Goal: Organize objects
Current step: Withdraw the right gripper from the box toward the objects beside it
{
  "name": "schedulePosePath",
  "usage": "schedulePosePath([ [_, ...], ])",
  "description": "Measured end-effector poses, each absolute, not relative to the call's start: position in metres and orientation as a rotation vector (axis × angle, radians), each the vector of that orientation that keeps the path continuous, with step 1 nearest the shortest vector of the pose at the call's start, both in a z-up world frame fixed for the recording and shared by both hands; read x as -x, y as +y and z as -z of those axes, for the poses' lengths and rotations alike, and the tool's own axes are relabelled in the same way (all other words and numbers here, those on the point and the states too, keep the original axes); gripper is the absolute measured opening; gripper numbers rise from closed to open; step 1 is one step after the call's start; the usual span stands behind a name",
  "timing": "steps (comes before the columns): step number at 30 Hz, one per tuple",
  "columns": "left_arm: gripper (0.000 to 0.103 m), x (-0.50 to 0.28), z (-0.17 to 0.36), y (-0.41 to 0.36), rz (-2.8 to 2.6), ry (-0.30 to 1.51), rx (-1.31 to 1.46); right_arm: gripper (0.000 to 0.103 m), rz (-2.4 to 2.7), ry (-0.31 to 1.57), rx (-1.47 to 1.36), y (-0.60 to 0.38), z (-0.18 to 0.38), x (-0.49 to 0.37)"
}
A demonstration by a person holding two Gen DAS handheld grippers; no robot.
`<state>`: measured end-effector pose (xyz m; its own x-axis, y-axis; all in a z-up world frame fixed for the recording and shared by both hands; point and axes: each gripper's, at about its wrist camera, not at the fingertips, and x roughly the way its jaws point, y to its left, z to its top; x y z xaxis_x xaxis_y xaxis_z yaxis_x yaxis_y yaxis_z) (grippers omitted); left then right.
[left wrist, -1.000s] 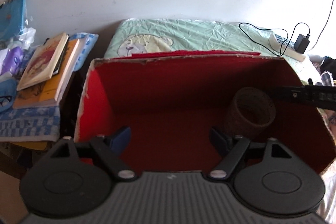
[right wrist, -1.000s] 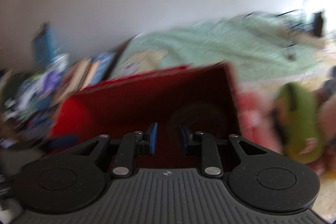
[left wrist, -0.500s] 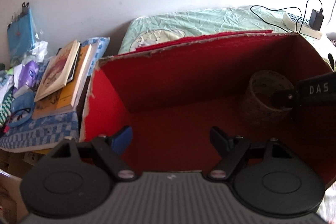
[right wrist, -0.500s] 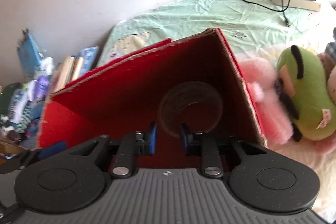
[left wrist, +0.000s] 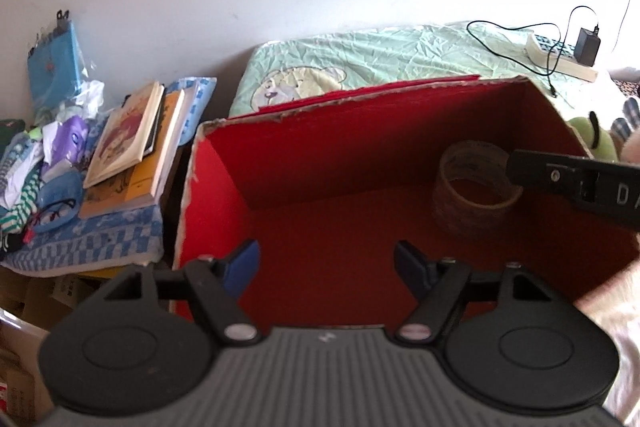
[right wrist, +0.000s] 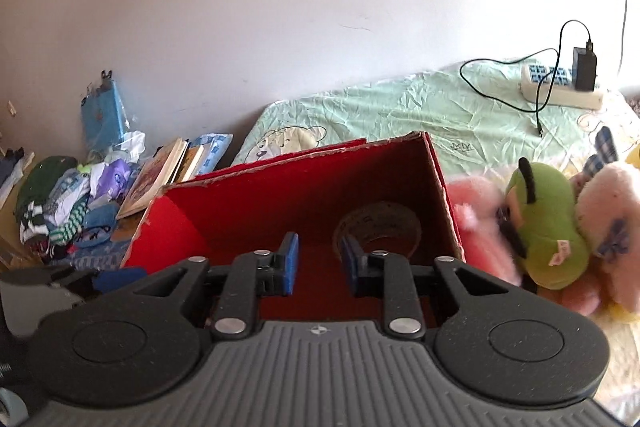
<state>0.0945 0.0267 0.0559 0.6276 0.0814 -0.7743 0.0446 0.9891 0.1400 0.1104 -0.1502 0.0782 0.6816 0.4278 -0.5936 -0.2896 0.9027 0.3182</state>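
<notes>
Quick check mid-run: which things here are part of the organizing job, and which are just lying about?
In play: red box, tape roll lying inside it, plush toys beside the box, both open grippers.

Lying about: books, clothes pile, power strip, bedsheet.

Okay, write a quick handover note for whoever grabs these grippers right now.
Left hand-held gripper: open, empty, over the red box.
Right hand-held gripper: open, empty, above the box's right side, near the tape roll.
Done: tape roll lies inside the box, near its right wall.
Left: plush toys sit on the bed outside the box's right wall; books and clothes piled left of it.
</notes>
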Motion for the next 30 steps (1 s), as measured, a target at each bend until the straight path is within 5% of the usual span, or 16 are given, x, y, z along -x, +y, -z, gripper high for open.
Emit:
schedulePosePath([
  [5,0.076,-0.073,-0.067,0.022,-0.036,0.874,-0.158,0.041,-0.43,0.713,-0.249,-0.159,-0.079,-0.092],
  [30,0.078,-0.008,-0.049,0.007,-0.04,0.966,-0.152,0.043,-0.374,0.785,-0.269,-0.163,-0.057,-0.023],
])
